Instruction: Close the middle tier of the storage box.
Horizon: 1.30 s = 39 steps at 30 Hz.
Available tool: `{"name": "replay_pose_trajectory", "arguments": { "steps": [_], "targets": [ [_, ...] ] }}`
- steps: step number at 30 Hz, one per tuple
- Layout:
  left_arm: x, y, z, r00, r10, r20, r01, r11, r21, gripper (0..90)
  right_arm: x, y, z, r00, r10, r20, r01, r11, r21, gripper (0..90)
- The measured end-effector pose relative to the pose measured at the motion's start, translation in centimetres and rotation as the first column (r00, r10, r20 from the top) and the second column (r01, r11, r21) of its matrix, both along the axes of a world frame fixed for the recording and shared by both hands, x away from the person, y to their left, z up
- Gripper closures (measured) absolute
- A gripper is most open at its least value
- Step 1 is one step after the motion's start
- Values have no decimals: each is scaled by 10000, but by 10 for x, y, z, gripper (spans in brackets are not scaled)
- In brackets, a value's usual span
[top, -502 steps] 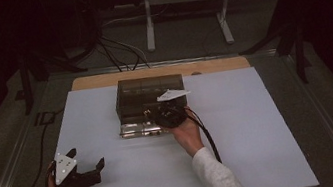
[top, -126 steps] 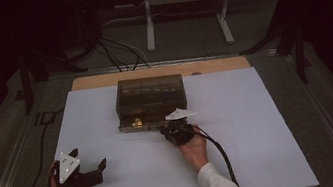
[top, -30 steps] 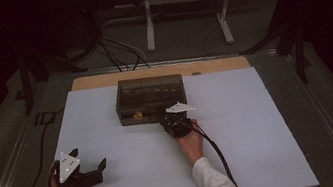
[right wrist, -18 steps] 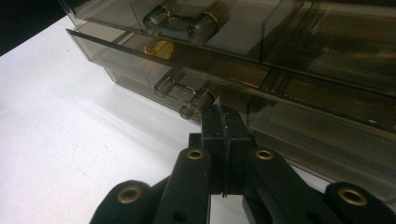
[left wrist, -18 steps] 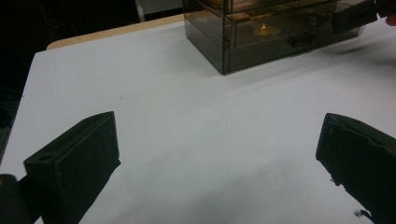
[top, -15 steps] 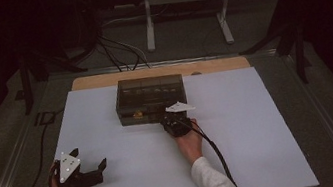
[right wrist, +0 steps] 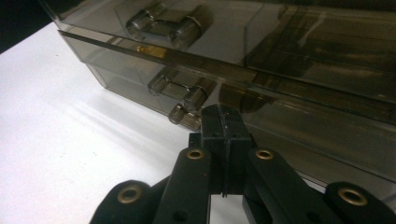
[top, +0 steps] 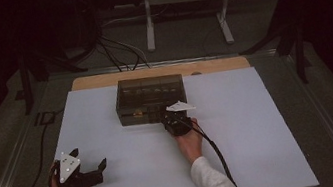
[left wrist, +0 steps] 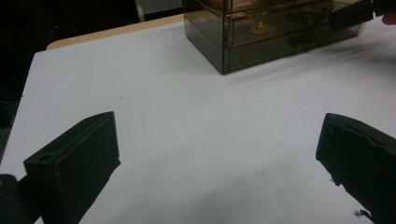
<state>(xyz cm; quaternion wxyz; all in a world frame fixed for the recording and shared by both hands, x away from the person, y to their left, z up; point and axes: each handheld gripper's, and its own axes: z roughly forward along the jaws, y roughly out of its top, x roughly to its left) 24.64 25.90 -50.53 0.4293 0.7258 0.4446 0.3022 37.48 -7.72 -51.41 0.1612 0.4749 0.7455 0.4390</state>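
A smoky see-through drawer box [top: 149,96] stands at the far middle of the white table top [top: 261,129]. My right gripper [top: 169,117] is shut with nothing between its jaws, tips at the box's front lower right. In the right gripper view the closed tips [right wrist: 222,114] sit against or just short of the lower drawer front, right beside its clear bar handle [right wrist: 182,95]. A second handle [right wrist: 166,21] is on the drawer above. My left gripper [top: 88,158] rests at the near left, jaws wide open [left wrist: 215,144] over bare table, facing the box [left wrist: 261,32].
A wooden board [top: 101,79] edges the table's far side. Behind it are floor cables [top: 112,51] and a metal stand's legs [top: 182,15]. A small gold item [right wrist: 152,50] lies inside a drawer. Each gripper trails a cable toward the near edge.
Nothing has moved over the last second. Further back, the lower drawer stood pulled out, and the right gripper then came forward to the box's front.
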Motion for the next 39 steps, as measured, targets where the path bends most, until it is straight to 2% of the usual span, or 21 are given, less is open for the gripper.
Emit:
{"name": "replay_pose_trajectory", "arguments": {
  "steps": [16, 27, 33, 35, 39],
  "targets": [
    [0, 0, 0, 10000, -28, -10, 28, 10000, 36, 6, 2, 1, 0, 9994, -168, 301, 167, 9999, 29, 900],
    [0, -1, 0, 10000, -43, -18, 43, 10000, 73, 6, 2, 4, -2, 9994, -137, 326, 134, 9999, 91, 900],
    [0, 0, 0, 10000, -7, 11, 7, 10000, 4, 6, 1, 4, -2, 9989, -294, 354, 290, 9995, 118, 900],
    [0, 1, 0, 10000, -6, 7, 6, 10000, 7, 6, 0, 3, -1, 9989, -287, 374, 283, 9995, 122, 895],
    [0, 0, 0, 10000, -2, 4, 2, 10000, 18, 6, -3, -1, 6, 9984, -237, 506, 232, 9997, 108, 832]
  ]
}}
